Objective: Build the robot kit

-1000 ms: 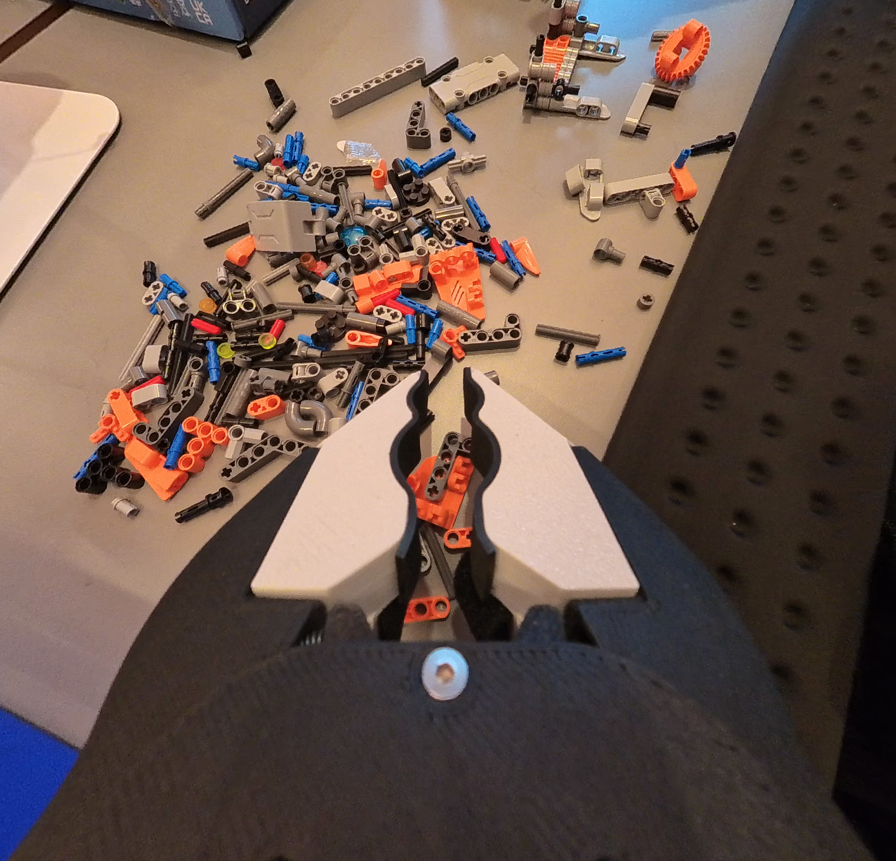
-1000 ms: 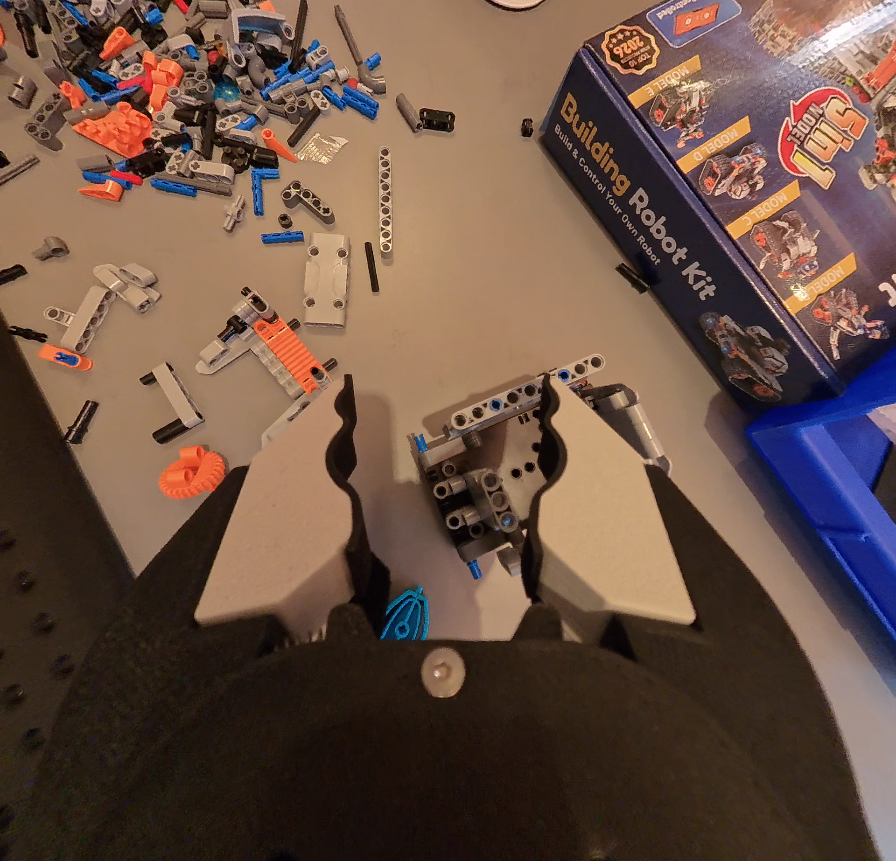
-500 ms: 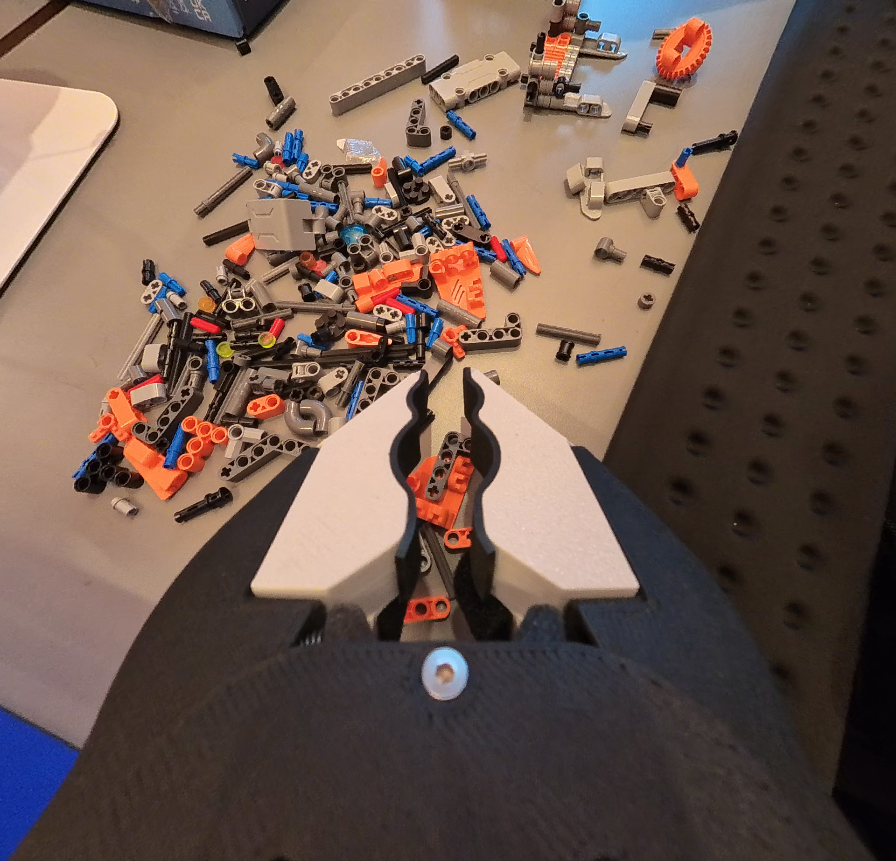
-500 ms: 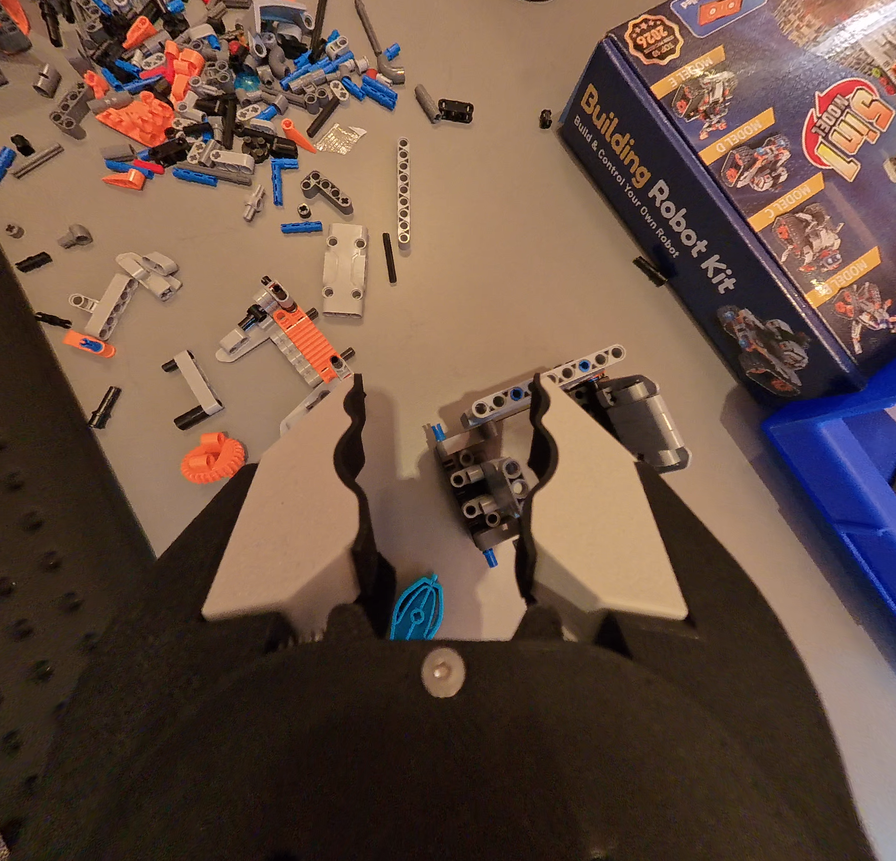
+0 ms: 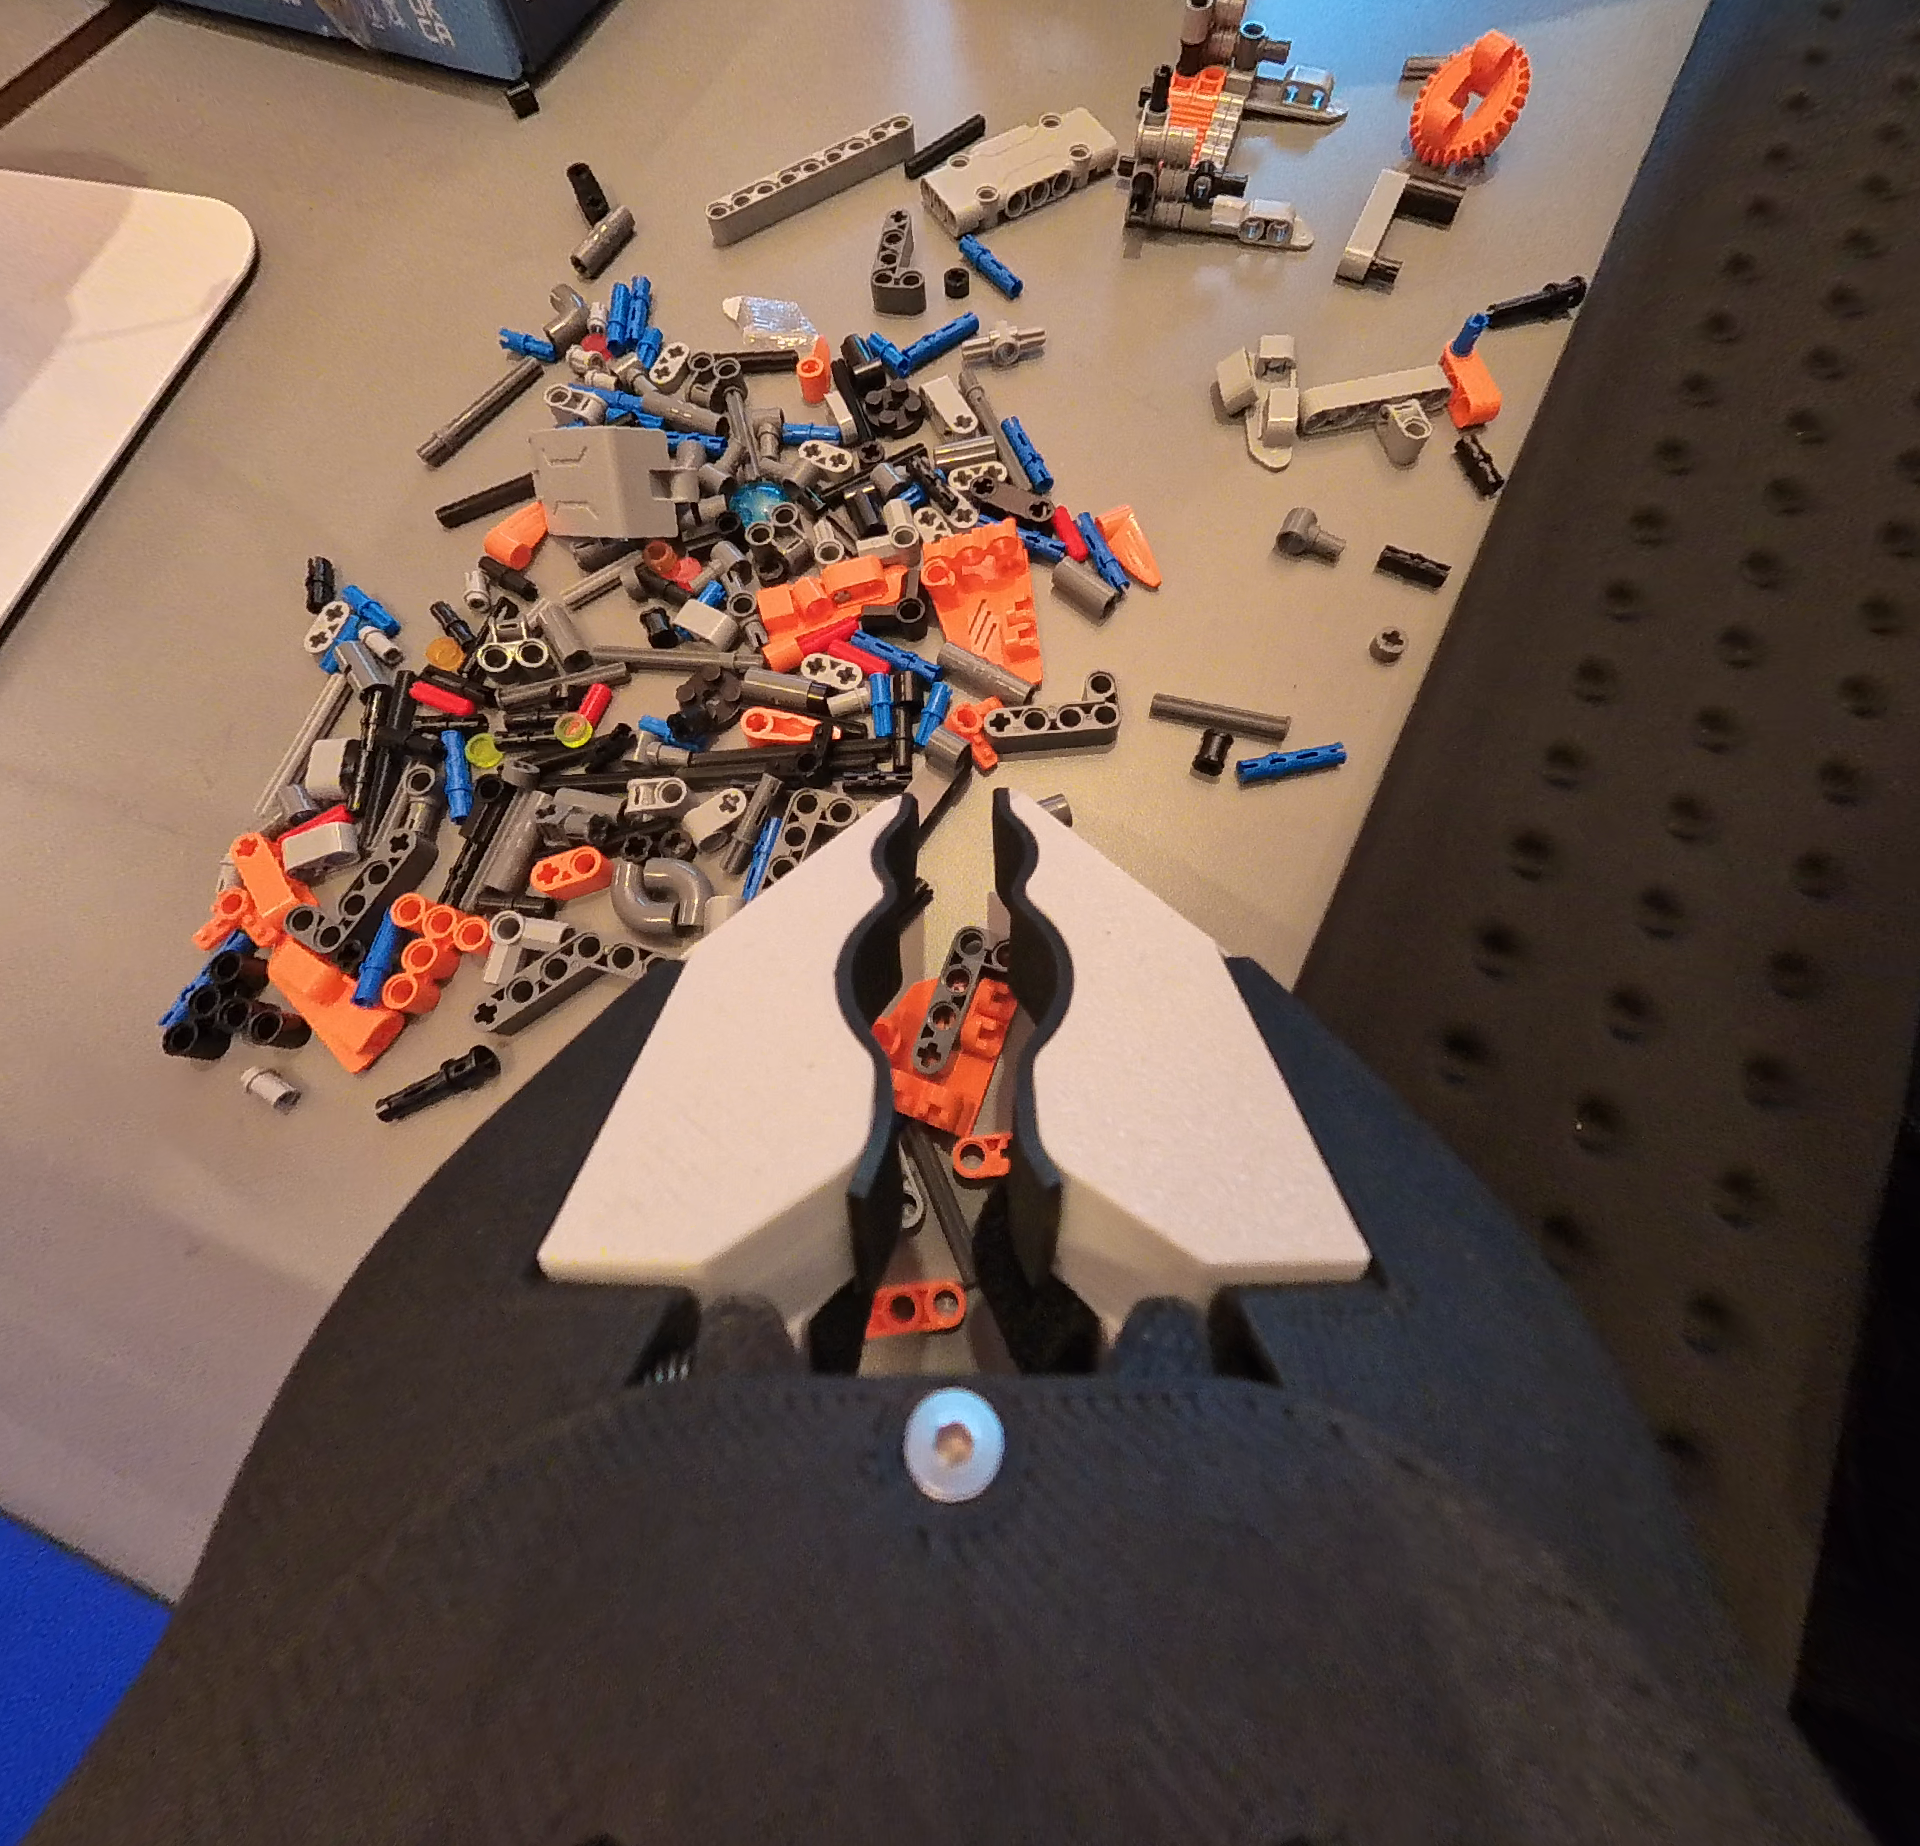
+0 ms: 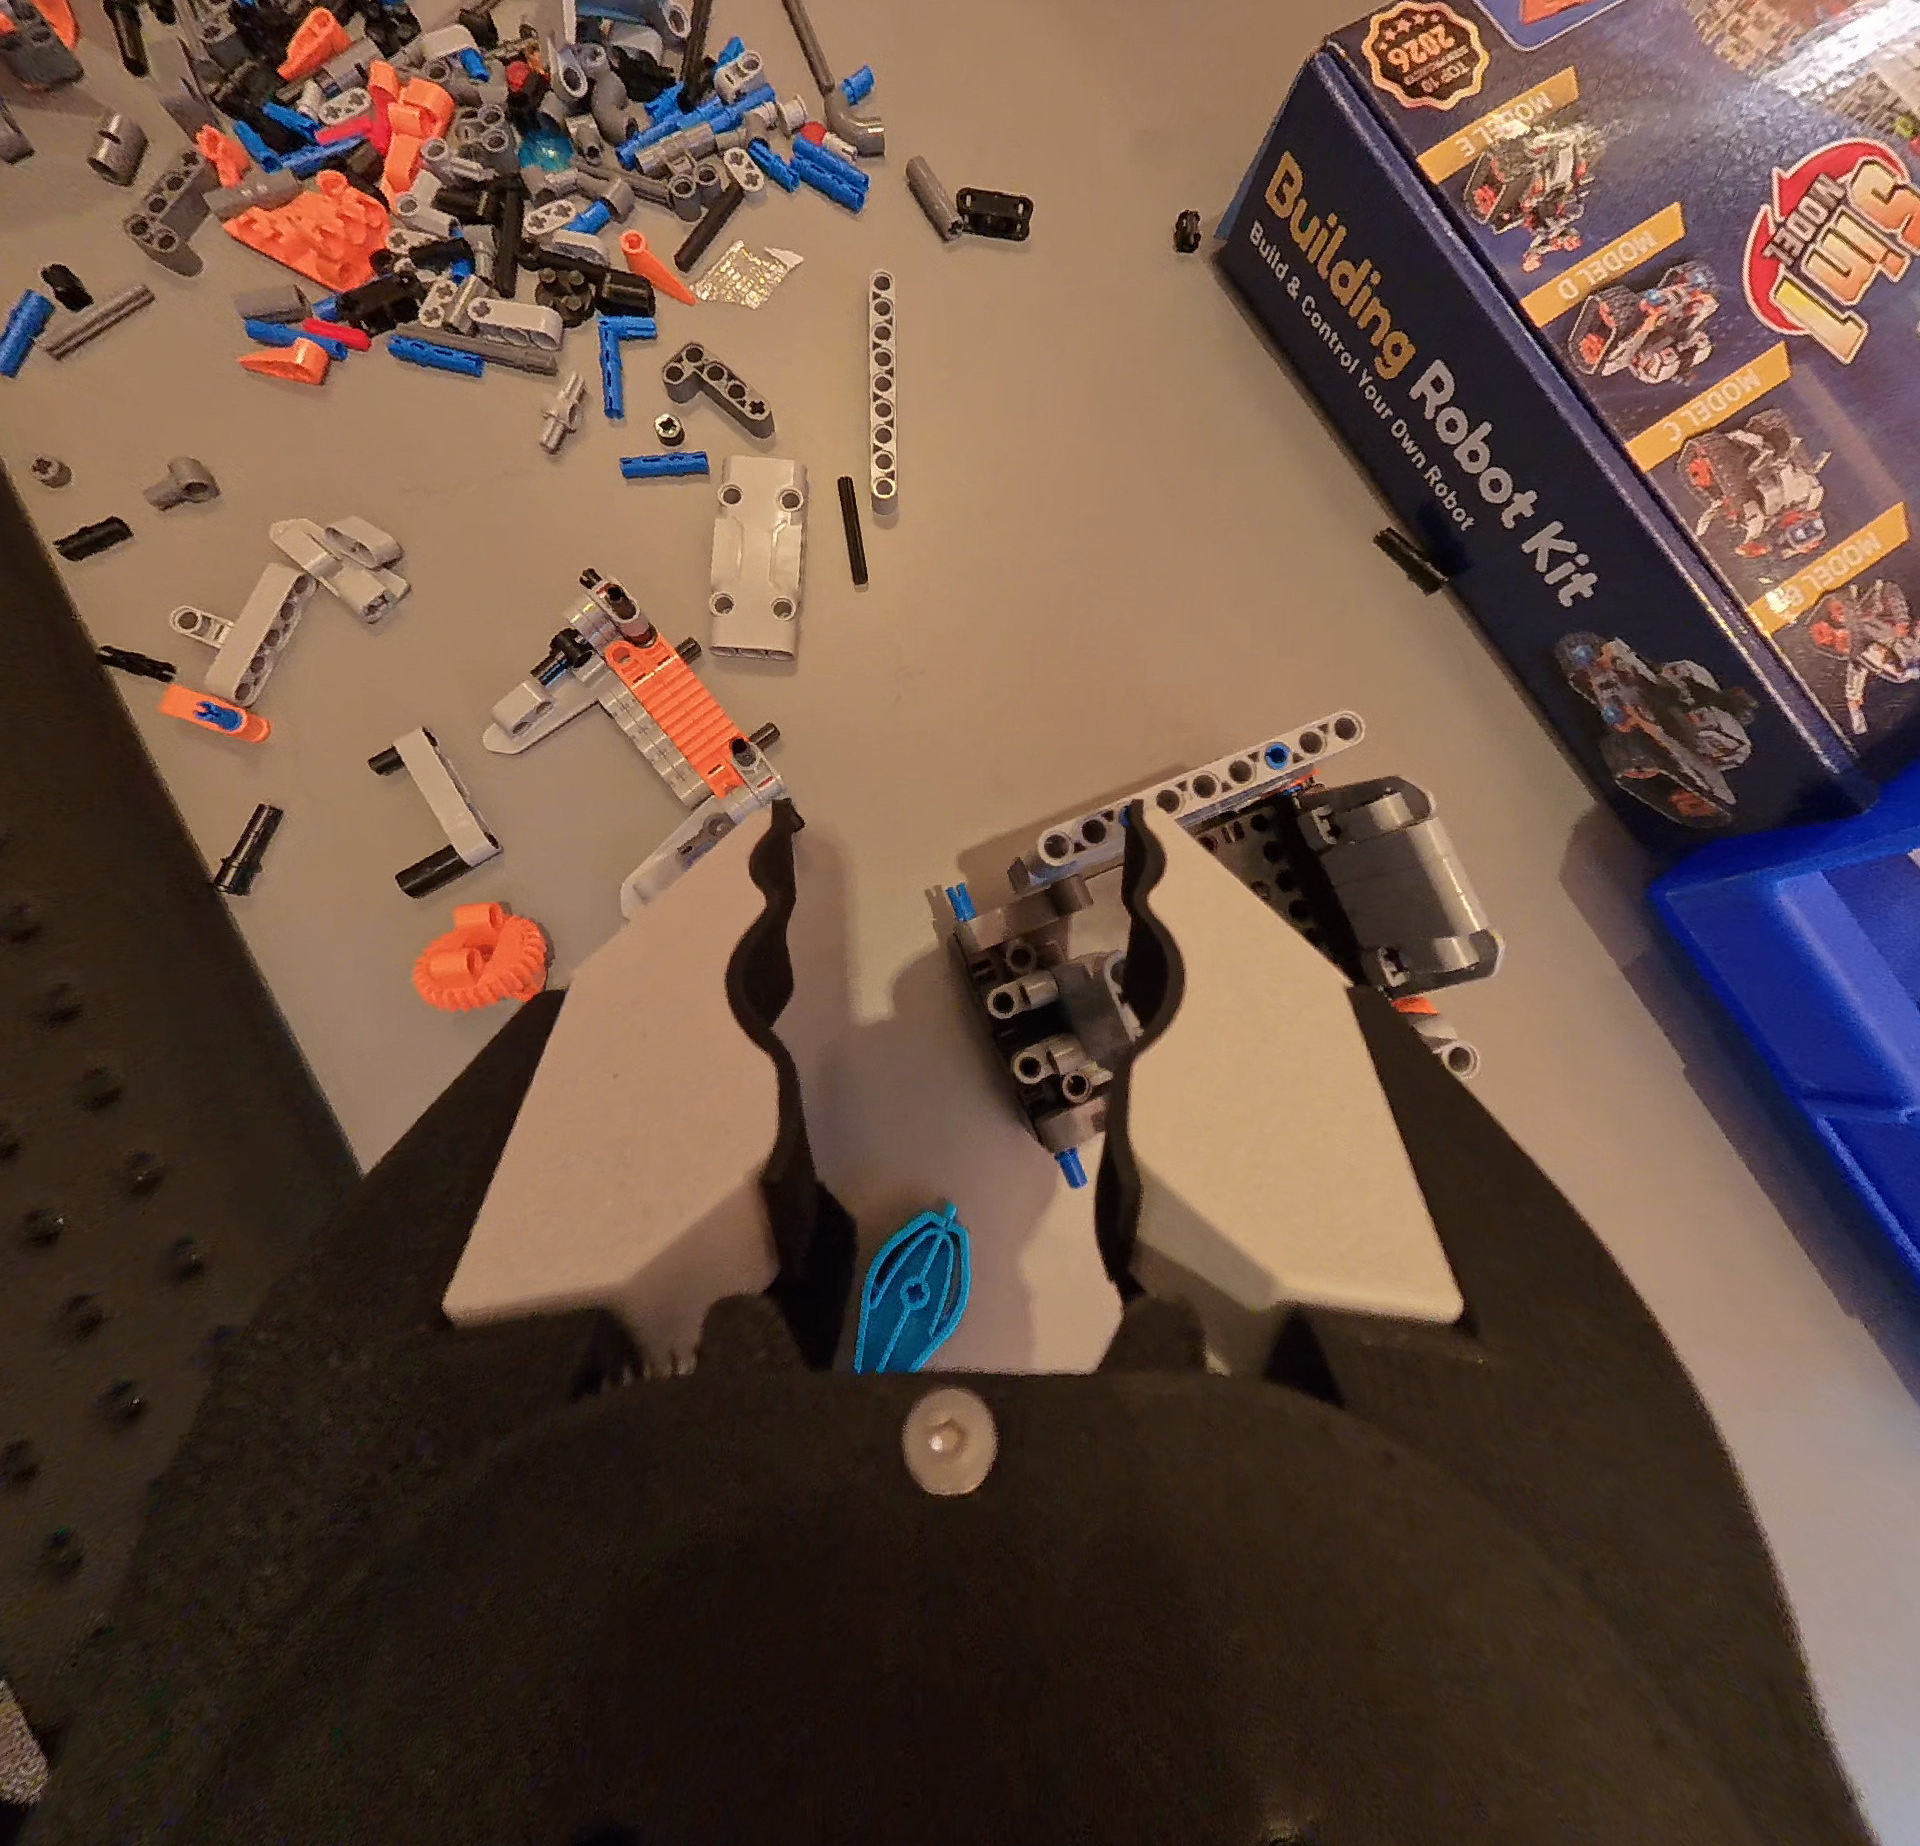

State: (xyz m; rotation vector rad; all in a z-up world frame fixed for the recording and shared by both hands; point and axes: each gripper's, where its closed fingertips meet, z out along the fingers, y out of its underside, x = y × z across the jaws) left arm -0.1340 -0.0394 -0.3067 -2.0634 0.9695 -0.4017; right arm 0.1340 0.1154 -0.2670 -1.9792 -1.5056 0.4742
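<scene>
My left gripper hovers over the near edge of a pile of small building parts in orange, blue, black and grey. Its jaws stand a narrow gap apart with nothing held. An orange panel under a dark grey beam lies on the table below the gap. My right gripper is wide open and empty above the grey table. Its right finger overlaps a partly built grey module with a long light grey beam and a dark motor block. A blue curved part lies near the gripper's base.
A dark blue kit box stands right of the module, with a blue bin beside it. A black perforated board borders the table. A small orange-and-grey assembly, an orange gear and a white board lie around. About 30 cm separates my left fingertips from my right. The right tips stand about 6 cm off the partly built grey module.
My right gripper has drawn back and to the left, so the grey module now sits under its right finger and more of the motor block shows. The left gripper has not moved.
</scene>
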